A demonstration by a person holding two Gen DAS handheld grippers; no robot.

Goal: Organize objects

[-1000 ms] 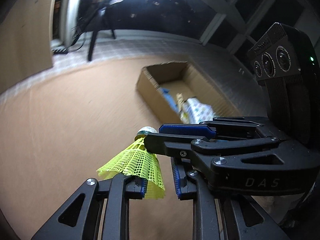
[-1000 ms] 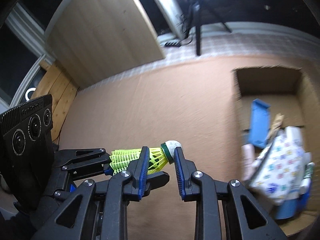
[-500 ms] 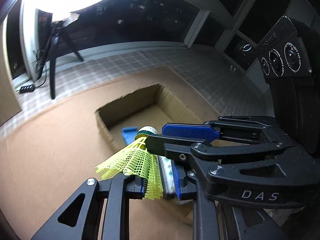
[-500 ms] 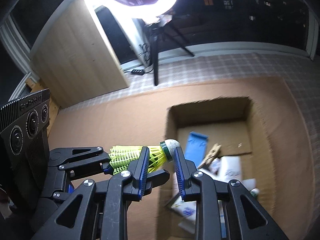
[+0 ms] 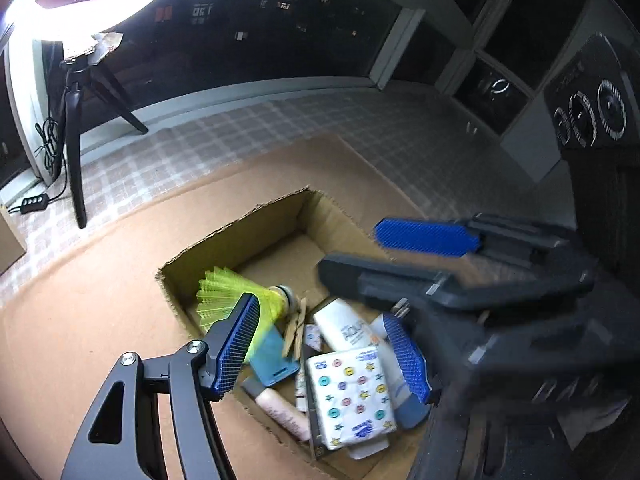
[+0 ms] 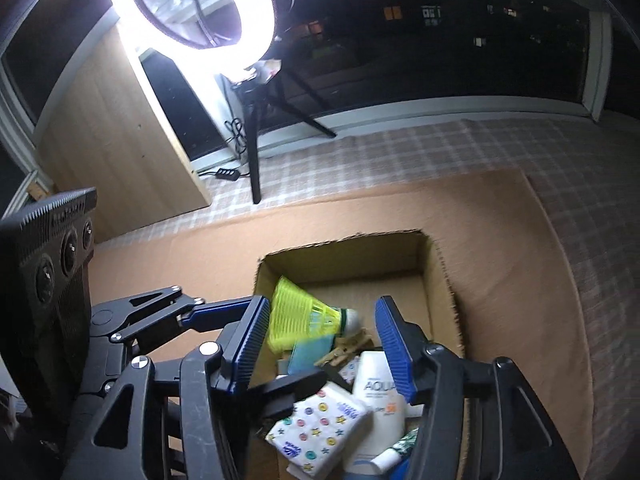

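The yellow shuttlecock (image 5: 236,300) sits free over the open cardboard box (image 5: 240,232) of small toiletries, gripped by neither the left gripper (image 5: 320,344) nor the right gripper (image 6: 320,344), whose blue-padded jaws have both just been opening and stand spread apart.

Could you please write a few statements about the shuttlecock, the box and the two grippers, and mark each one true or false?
1. The yellow shuttlecock is over the open cardboard box. True.
2. The right gripper is clamped on the shuttlecock. False: its jaws have just been opening and stand apart from it.
3. The left gripper is open. True.
4. The box is empty. False: it holds a white tube, a patterned tissue pack and more.
5. A ring light is lit. True.
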